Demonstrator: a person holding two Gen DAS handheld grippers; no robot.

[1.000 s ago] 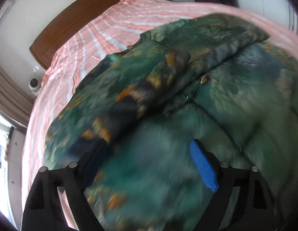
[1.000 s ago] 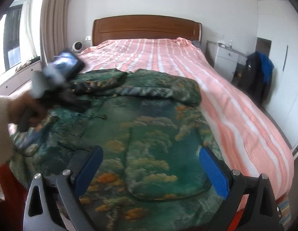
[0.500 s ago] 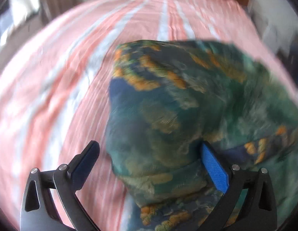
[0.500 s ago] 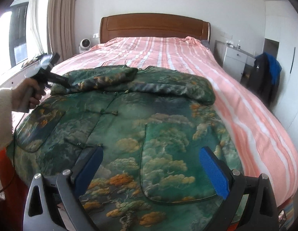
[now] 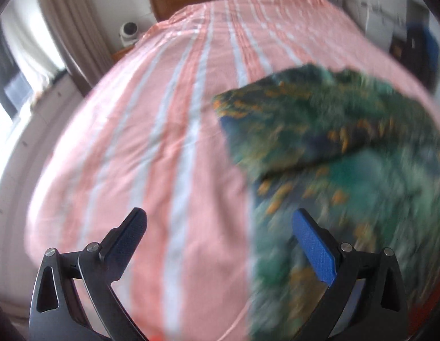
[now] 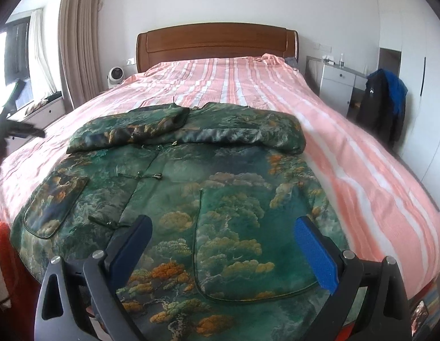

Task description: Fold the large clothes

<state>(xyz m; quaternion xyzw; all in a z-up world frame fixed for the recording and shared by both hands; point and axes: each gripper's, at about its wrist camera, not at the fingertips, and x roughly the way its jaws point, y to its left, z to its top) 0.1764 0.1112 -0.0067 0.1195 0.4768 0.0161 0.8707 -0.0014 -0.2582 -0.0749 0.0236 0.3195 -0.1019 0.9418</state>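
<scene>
A large green jacket with an orange and blue tree print lies front up on the pink striped bed. Both sleeves are folded across its top; the left sleeve lies on the chest. My right gripper is open and empty above the jacket's lower hem. My left gripper is open and empty over the bedsheet, just left of the jacket. It shows at the far left of the right wrist view, off the jacket's left side.
A wooden headboard is at the far end. A small white fan and curtains stand on the left. A white cabinet and a dark and blue jacket on a chair stand on the right.
My left gripper has swung off the jacket to its left side, over bare sheet, staying open. The folded left sleeve stays on the chest. My right gripper has hardly moved.
</scene>
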